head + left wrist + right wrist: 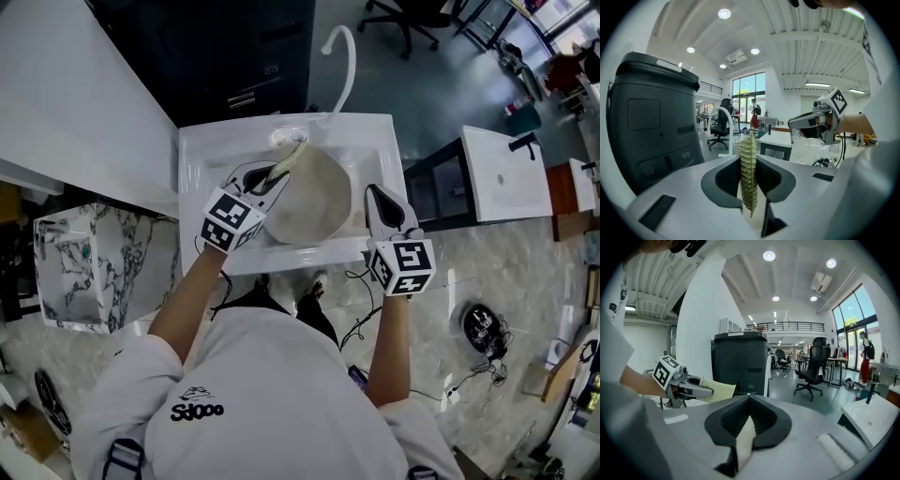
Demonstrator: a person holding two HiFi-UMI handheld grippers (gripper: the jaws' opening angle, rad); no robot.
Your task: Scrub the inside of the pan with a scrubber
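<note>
A cream pan [317,195] stands tilted in the white sink [379,148]. My left gripper [278,174] is at the pan's upper left rim, shut on a yellow-green mesh scrubber [287,157], which stands on edge between the jaws in the left gripper view as scrubber [748,171]. My right gripper [374,199] is at the pan's right side. In the right gripper view it [747,420] is shut on a thin cream edge of the pan [746,439]. That view also shows the left gripper [696,389] holding the scrubber [716,391].
A curved white faucet [343,54] rises behind the sink. A dark cabinet [234,56] stands at the back, a white counter [66,103] to the left, a marble-patterned box [80,267] below it. A white table [506,173] and floor cables [483,328] are to the right.
</note>
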